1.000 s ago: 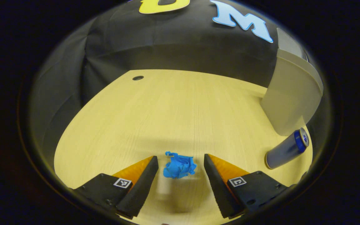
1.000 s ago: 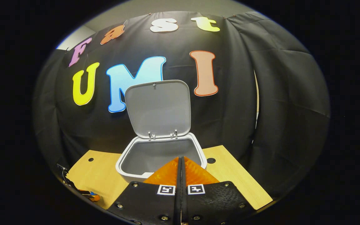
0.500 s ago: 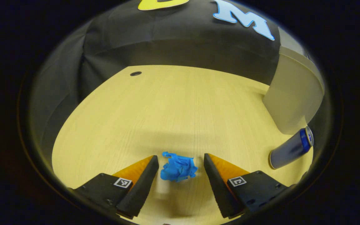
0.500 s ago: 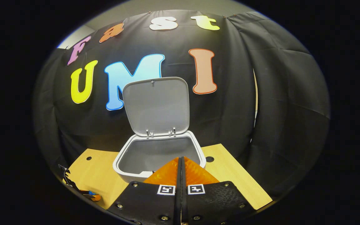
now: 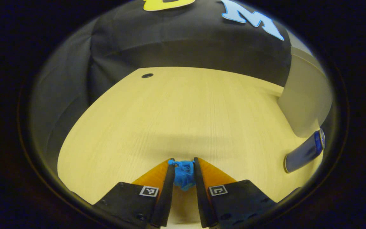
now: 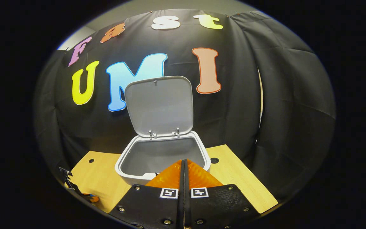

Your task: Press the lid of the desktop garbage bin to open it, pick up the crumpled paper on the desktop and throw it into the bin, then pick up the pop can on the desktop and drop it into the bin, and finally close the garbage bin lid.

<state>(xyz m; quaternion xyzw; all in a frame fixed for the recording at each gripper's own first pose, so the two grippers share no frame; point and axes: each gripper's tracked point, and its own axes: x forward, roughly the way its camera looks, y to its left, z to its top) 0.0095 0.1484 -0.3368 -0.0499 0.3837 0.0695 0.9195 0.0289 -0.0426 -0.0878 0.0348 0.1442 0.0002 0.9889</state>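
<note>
**Carrying the paper across to the open bin on your right**

Looking across the wooden surface (image 5: 183, 108) from the left gripper view, you have the bin (image 5: 307, 105) standing at the far right edge, its pale wall rising off the wood. That is the relation your next move turns on: the bin lies to the right of and beyond your left gripper (image 5: 183, 173), so the carry goes rightward and up over the rim.

From the right gripper view the bin's mouth (image 6: 162, 156) faces up with the lid (image 6: 159, 106) tipped back and upright on its hinges, so the opening step looks done. Your right gripper (image 6: 183, 168) sits just in front of that rim with its jaws pressed together on nothing; judge whether it crowds the drop path.

The pop can (image 5: 305, 151) lies on its side just in front of the bin, long axis pointing roughly toward the bin wall. It sits on the line your left hand would cross, so lift clear of it.

Smallest of all, the crumpled paper (image 5: 184, 174) is pinched between the left jaws, both fingers pressing on it, low over the surface.
</note>
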